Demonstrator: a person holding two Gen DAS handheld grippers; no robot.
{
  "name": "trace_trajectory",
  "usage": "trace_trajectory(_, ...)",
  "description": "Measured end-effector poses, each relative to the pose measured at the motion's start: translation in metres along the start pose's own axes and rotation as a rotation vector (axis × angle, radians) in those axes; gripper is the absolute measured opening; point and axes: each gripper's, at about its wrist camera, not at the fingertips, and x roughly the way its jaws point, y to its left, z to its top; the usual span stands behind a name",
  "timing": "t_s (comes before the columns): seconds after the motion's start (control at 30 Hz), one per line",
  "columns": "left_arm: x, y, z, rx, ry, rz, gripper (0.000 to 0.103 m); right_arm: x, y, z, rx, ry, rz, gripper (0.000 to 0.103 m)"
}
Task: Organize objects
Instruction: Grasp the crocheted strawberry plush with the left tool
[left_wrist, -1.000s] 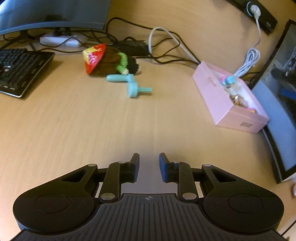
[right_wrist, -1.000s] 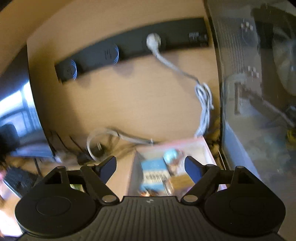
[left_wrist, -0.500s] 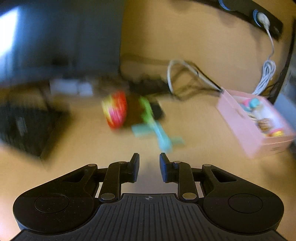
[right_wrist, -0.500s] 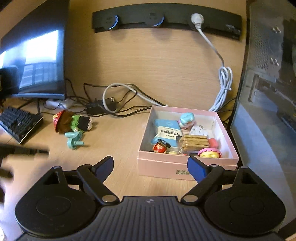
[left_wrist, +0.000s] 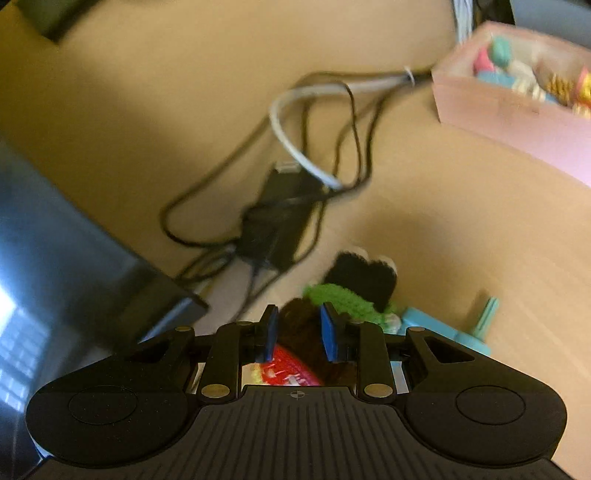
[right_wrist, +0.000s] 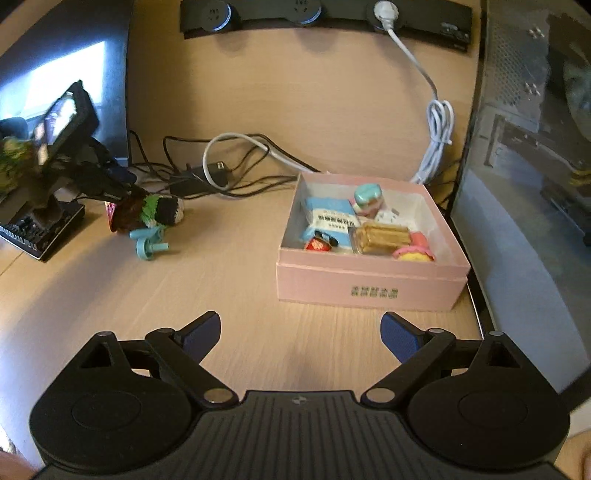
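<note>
A plush toy (left_wrist: 347, 291) in red, brown, green and black lies on the desk, with a teal plastic toy (left_wrist: 461, 332) just beside it. My left gripper (left_wrist: 298, 321) hovers right over the plush, its narrow gap showing brown fur beyond the pads; it holds nothing. The right wrist view shows that left gripper (right_wrist: 118, 181) with its tips at the plush toy (right_wrist: 147, 212), and the teal toy (right_wrist: 147, 243) in front. The pink box (right_wrist: 369, 284) holds several small items. My right gripper (right_wrist: 301, 332) is low over the bare desk before the box, jaws opening wide, nothing between them.
Tangled cables and a black adapter (left_wrist: 277, 218) lie behind the plush. A monitor (left_wrist: 55, 258) stands at the left, and a keyboard (right_wrist: 37, 236) lies below it. A computer case (right_wrist: 524, 184) walls the right side. A socket strip (right_wrist: 325, 14) and a coiled white cable (right_wrist: 439, 125) are on the back panel.
The left gripper swept forward and rolled, coming over the plush toy from bare desk. The right gripper's jaws spread wider and it dropped lower, facing the pink box.
</note>
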Motion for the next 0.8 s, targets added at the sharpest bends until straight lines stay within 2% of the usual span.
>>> trace_trajectory(0.07,0.005,0.003,0.001,-0.011,-0.011,-0.003,0.025,0.000,-0.001,-0.004,0.017,0.021,-0.013,0.095)
trace_trajectory(0.23,0.001,0.024,-0.002,-0.190,0.019,-0.106,0.026,0.002,-0.004,-0.011,0.047,0.066,-0.019,0.095)
trace_trajectory(0.27,-0.004,0.026,-0.005,-0.215,0.022,-0.134,0.028,0.002,-0.003,-0.011,0.044,0.065,-0.017,0.095)
trace_trajectory(0.33,-0.015,0.024,-0.011,-0.238,0.043,-0.179,0.042,0.001,-0.001,-0.010,0.038,0.059,-0.007,0.095)
trace_trajectory(0.43,-0.037,0.007,-0.028,-0.227,0.066,-0.228,0.055,0.003,0.004,-0.007,0.025,0.049,0.024,0.095)
trace_trajectory(0.47,-0.044,0.002,-0.034,-0.225,0.069,-0.238,0.057,0.004,0.006,-0.005,0.016,0.045,0.033,0.095)
trace_trajectory(0.57,-0.068,-0.005,-0.053,-0.291,0.045,-0.239,0.054,0.006,0.013,-0.003,-0.004,0.034,0.064,0.095)
trace_trajectory(0.6,-0.078,-0.005,-0.059,-0.337,0.026,-0.234,0.049,0.007,0.015,-0.002,-0.012,0.031,0.073,0.095)
trace_trajectory(0.63,-0.088,-0.006,-0.065,-0.368,0.002,-0.226,0.048,0.008,0.018,-0.002,-0.021,0.028,0.081,0.095)
trace_trajectory(0.73,-0.112,-0.015,-0.077,-0.383,-0.036,-0.170,0.049,0.010,0.022,-0.001,-0.035,0.027,0.105,0.098)
trace_trajectory(0.8,-0.117,-0.017,-0.085,-0.406,-0.032,-0.133,0.050,0.013,0.026,-0.001,-0.044,0.035,0.124,0.099)
